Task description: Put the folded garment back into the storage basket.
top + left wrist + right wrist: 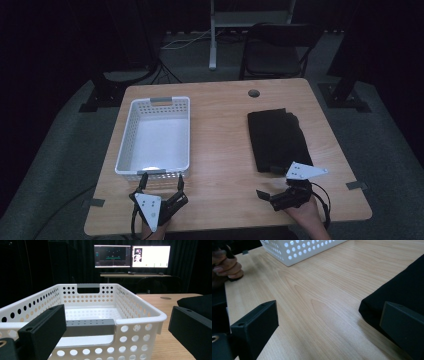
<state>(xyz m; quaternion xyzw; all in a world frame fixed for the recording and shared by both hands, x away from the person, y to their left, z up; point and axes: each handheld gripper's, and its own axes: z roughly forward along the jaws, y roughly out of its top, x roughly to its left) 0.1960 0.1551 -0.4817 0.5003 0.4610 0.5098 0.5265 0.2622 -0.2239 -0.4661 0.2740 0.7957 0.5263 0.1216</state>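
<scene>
A white perforated basket (pixel 125 135) stands empty on the left half of the wooden table; its grey-handled near wall (pixel 90 326) is close in front of the left gripper view. A folded black cloth (pixel 277 140) lies flat on the right half. My left gripper (pixel 161 181) is open at the table's front edge, jaws pointing at the basket's near wall with nothing between them. My right gripper (pixel 267 182) is open just off the cloth's near-left corner, aimed leftward. In the right gripper view the cloth (pixel 402 287) lies by the right jaw, and the gap holds bare table.
A round cable hole (pixel 254 93) sits at the table's back edge. Tape marks (pixel 356 185) lie at the front corners. A black chair (pixel 277 47) stands behind the table. Two lit monitors (pixel 132 256) are far behind. The other hand (pixel 227 265) is in the right gripper view.
</scene>
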